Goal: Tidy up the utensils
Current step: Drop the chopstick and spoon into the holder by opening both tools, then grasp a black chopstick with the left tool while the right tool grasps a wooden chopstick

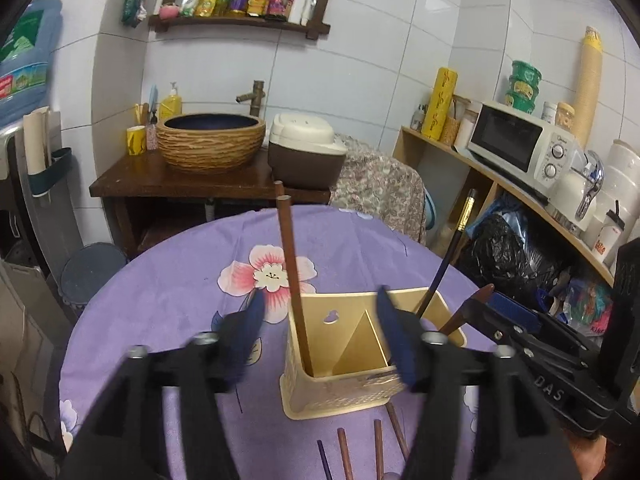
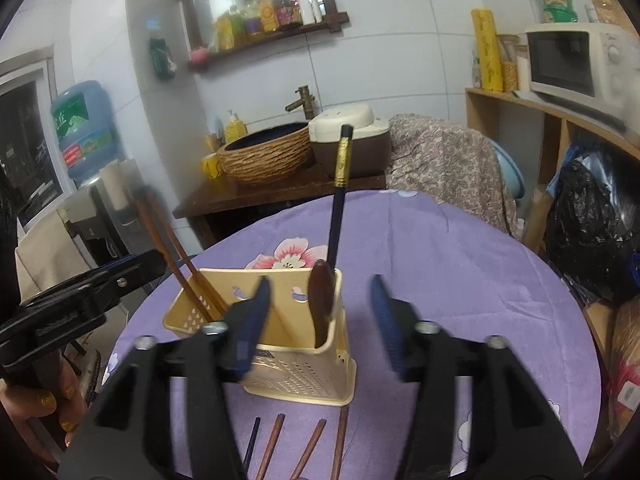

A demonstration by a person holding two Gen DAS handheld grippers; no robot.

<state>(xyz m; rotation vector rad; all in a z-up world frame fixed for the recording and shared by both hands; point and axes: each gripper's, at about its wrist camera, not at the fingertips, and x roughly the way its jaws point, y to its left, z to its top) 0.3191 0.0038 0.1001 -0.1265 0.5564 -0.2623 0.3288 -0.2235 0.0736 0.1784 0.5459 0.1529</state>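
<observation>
- Between your two tongs stands the cream utensil holder (image 1: pixel 340 392) on the purple floral tablecloth (image 1: pixel 168 300).
- Your left gripper (image 1: pixel 320 338) has its blue-padded jaws spread wide around the holder's left compartment, gripping nothing; the brown chopsticks (image 1: pixel 290 264) stand upright in that compartment, between the pads.
- Your right gripper (image 2: pixel 320 322) is likewise wide and empty, its pads flanking the right compartment, where a wooden spoon (image 2: pixel 322 300) and a dark chopstick with a gold band (image 2: pixel 340 196) lean.
- Just below both tongs, loose chopsticks (image 2: pixel 308 452) lie on the cloth in front of the holder.
</observation>
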